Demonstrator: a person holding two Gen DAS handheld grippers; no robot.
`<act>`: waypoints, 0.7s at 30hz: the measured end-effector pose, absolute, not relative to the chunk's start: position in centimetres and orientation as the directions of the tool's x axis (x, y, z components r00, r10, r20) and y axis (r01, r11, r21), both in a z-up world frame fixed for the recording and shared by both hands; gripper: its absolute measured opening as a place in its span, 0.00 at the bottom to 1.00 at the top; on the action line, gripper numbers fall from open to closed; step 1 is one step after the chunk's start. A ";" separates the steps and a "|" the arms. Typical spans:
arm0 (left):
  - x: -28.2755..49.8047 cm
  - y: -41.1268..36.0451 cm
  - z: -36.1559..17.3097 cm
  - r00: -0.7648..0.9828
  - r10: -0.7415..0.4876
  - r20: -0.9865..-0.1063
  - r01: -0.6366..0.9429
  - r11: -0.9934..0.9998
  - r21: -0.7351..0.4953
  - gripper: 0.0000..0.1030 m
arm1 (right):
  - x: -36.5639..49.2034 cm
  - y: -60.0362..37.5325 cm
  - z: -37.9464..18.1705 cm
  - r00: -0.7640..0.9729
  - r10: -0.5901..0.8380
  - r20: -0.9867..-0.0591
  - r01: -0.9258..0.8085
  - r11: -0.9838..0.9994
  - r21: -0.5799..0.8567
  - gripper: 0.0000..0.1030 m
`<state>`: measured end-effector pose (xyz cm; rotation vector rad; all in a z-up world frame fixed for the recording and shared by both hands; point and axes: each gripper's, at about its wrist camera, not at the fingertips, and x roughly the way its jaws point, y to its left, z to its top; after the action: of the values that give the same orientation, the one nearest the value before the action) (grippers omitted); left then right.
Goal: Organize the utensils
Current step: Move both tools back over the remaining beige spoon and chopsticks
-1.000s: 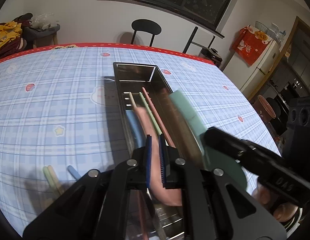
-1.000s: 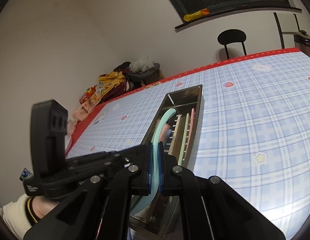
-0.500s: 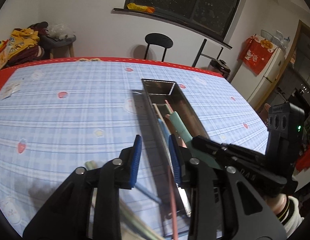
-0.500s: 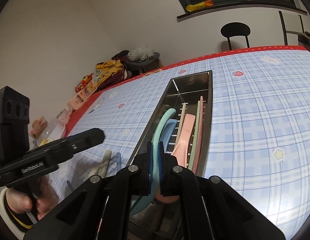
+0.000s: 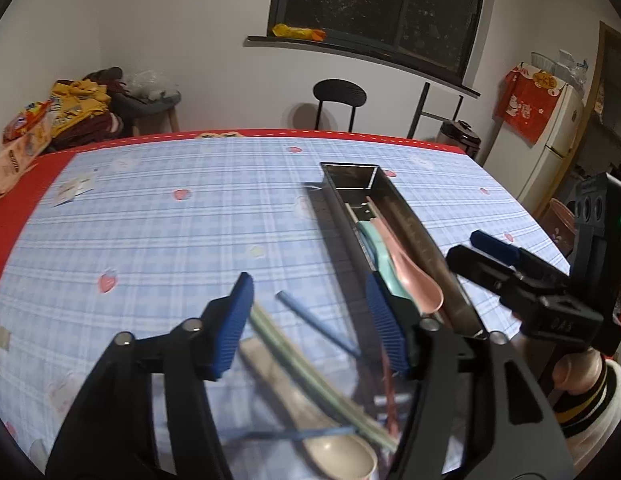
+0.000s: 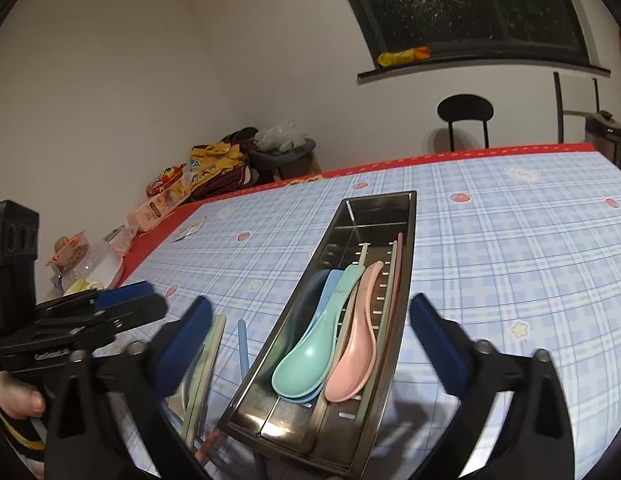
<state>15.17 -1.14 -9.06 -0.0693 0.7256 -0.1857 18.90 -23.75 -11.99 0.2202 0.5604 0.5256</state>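
Since both spoons are down in the metal tray [image 6: 404, 216], what decides your next reach is where the loose pieces lie, and they lie on the left gripper's side. Your left gripper [image 5: 310, 324] has just been opening and stands partly spread with nothing between its pads; in its own view the cream spoon [image 5: 330, 446] sits low in the frame, bowl toward the bottom edge, handle running up and left under the gripper. Across it lie the pale green chopsticks [image 5: 306, 368], long axis slanting from the middle of the frame down to the lower right, and a blue chopstick [image 5: 316, 324] runs parallel just to their right, all on the checked worktop [image 5: 170, 240]. Your right gripper [image 6: 310, 344] has also just been opening and now gapes wide and empty, straddling the near end of the tray in its own view. Beneath it the teal spoon [image 6: 306, 364] and the pink spoon [image 6: 356, 364] lie lengthwise in the tray, bowls toward the bottom of the frame, handles pointing up the frame along the tray's long axis. From that view the loose chopsticks show at lower left, just beside the tray's left wall. I judge the left gripper nearer to them, and it would meet the sticks crosswise only if you turn its pads across their slant.
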 end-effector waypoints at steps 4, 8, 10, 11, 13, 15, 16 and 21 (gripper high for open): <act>12.8 0.5 -8.9 0.740 -0.158 -0.654 0.114 0.987 -0.110 0.76 | 18.0 -23.0 -11.9 0.739 0.511 -0.439 -0.425 0.859 0.285 0.94; 10.2 2.0 -8.8 0.744 -0.124 -0.656 0.094 0.992 -0.081 0.82 | 17.1 -22.2 -11.8 0.746 0.520 -0.416 -0.457 0.854 0.247 0.94; 8.9 2.8 -8.8 0.748 -0.114 -0.654 0.088 0.994 -0.072 0.82 | 16.6 -22.0 -11.6 0.754 0.519 -0.403 -0.462 0.855 0.237 0.94; 8.2 3.3 -8.8 0.748 -0.111 -0.654 0.083 0.994 -0.073 0.82 | 16.5 -21.9 -11.6 0.752 0.522 -0.401 -0.464 0.853 0.241 0.94; 7.3 4.0 -8.9 0.743 -0.115 -0.659 0.078 0.993 -0.085 0.82 | 16.1 -21.7 -11.5 0.745 0.520 -0.418 -0.460 0.854 0.243 0.94; 6.5 4.9 -9.4 0.729 -0.126 -0.673 0.073 0.992 -0.107 0.82 | 15.6 -21.3 -11.3 0.728 0.523 -0.442 -0.468 0.851 0.237 0.94; 6.2 5.1 -9.6 0.722 -0.135 -0.679 0.074 0.990 -0.118 0.82 | 15.2 -21.1 -11.2 0.723 0.522 -0.452 -0.470 0.851 0.232 0.94; 6.2 5.9 -11.8 0.648 -0.209 -0.732 0.054 0.972 -0.230 0.58 | 13.8 -20.3 -11.4 0.678 0.554 -0.484 -0.504 0.829 0.243 0.85</act>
<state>6.21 5.89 -11.83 -0.1943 0.8540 -0.1504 13.83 -20.28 -11.35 0.0922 0.5733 0.5951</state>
